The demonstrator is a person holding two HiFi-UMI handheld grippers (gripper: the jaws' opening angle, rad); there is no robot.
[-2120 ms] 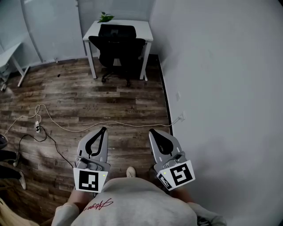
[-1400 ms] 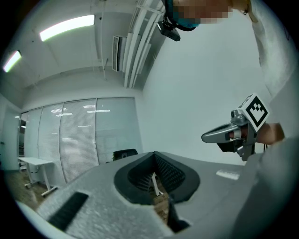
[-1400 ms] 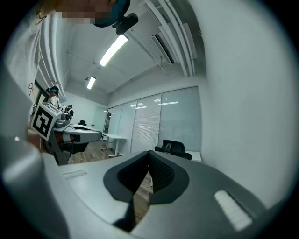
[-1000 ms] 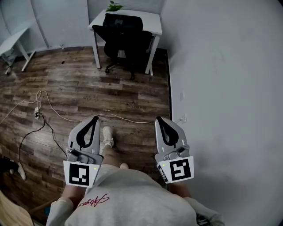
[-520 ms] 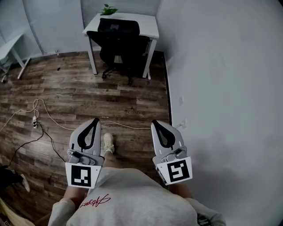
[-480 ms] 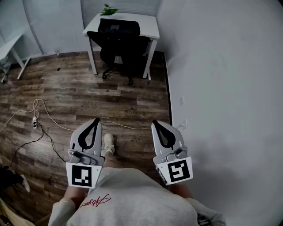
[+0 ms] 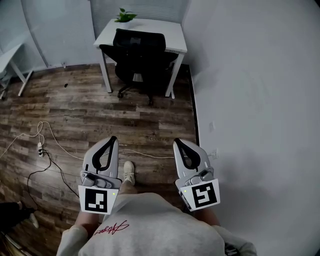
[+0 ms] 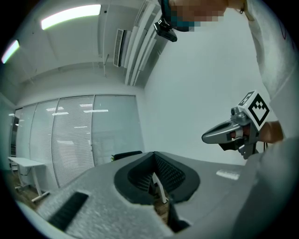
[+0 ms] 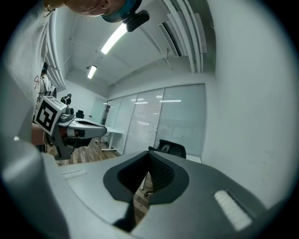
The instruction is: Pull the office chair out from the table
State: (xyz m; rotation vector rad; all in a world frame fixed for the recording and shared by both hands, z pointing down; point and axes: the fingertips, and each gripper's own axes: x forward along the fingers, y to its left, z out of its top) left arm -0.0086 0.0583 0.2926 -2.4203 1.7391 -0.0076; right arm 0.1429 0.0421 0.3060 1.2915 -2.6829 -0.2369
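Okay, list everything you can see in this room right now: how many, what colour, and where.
office chair: one, black, tucked in at the table, far end
table: one, white, far end beside the right wall
plant: one, green, on the table's far left corner
second table: one, white, left edge, partly cut off
cables: at least two, white and black, on the floor at left
floor: dark wood planks
wall: white, right side
shoe: one, pale, between the tools
sweatshirt: one, grey, bottom centre
left tool: one, grey with black pads, shut, empty
right tool: one, grey with black pads, shut, empty
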